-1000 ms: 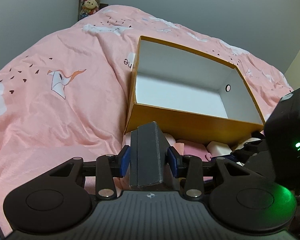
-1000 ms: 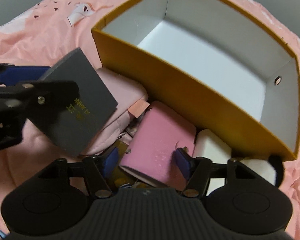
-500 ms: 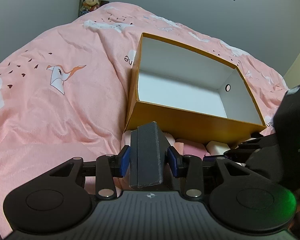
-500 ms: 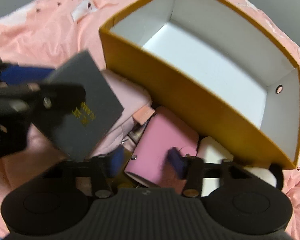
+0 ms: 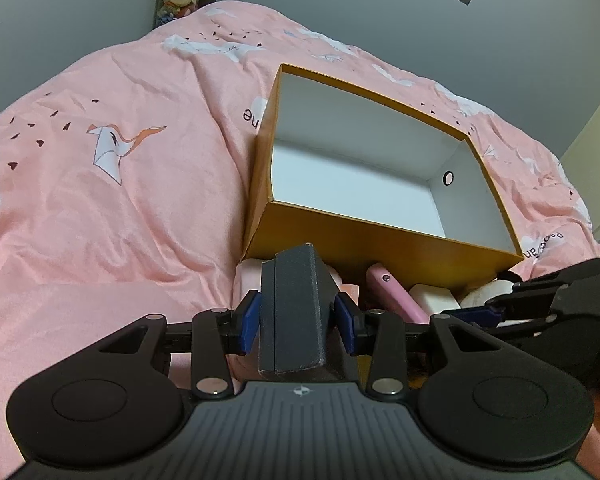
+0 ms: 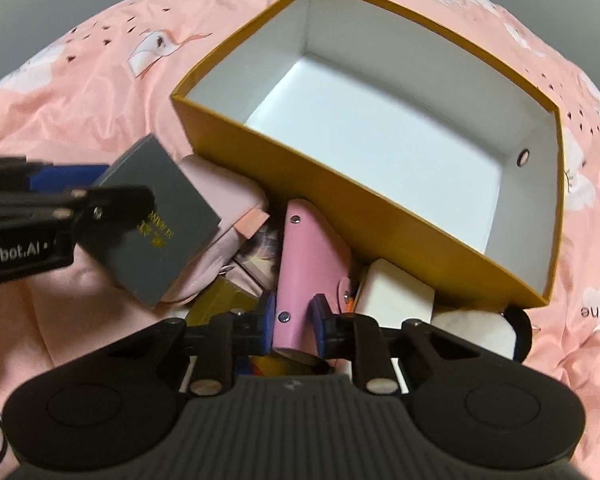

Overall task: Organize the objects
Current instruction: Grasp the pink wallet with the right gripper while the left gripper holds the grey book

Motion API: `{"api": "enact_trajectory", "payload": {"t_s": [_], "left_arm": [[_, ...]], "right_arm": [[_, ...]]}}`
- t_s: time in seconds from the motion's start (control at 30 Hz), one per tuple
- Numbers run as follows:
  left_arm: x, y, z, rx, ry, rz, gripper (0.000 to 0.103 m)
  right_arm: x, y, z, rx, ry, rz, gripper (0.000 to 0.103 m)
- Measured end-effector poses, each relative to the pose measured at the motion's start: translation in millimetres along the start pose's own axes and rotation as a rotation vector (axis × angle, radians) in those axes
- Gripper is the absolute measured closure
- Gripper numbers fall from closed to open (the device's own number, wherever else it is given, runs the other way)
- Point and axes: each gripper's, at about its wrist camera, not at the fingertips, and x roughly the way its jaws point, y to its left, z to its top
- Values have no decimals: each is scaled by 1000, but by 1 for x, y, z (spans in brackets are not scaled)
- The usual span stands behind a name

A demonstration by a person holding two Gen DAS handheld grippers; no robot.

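Two items gripped beside an orange box on a pink bedspread.

A grey box [image 5: 296,312] is clamped between the pads of the left gripper [image 5: 298,318]. The right gripper [image 6: 292,316], whose jaws have just been closing, is pinched on a pink wallet [image 6: 304,264], tilted up near the orange box [image 6: 284,168]; a white block [image 6: 396,296] lies to the wallet's right.

A bed under a rumpled pink duvet [image 5: 112,208] printed with white origami cranes carries an open orange box [image 6: 300,184] with a white inside, and a heap of small things, among them a pale pink pouch [image 6: 228,216] and white blocks [image 6: 396,292], lies against the box's near wall.
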Motion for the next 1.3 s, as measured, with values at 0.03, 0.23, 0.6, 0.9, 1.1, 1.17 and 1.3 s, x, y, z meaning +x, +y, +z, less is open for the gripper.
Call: {"api": "enact_trajectory", "payload": {"t_s": [0.03,0.23,0.6,0.9,1.1,1.17,1.3], "left_arm": [[0,-1,0,2,0,2,58],[1,-3,0,10,2,8,58],[5,1,1,-1,3,36,58],[3,1,1,-2,-2,33,59],[3,-4,-1,15,-3,43,59],[3,-6,0,21,-2,50,59],[2,-8,0,17,14,60,58]], "right_arm": [[0,-1,1,2,3,0,80],[18,15,9,-72,30,-32,69],[54,44,21,-136,35,-171,51],[53,44,20,-129,43,-173,64],[14,34,15,-151,28,-178,80],[12,28,15,-151,41,-172,80],[20,8,18,-104,93,-127,78]]}}
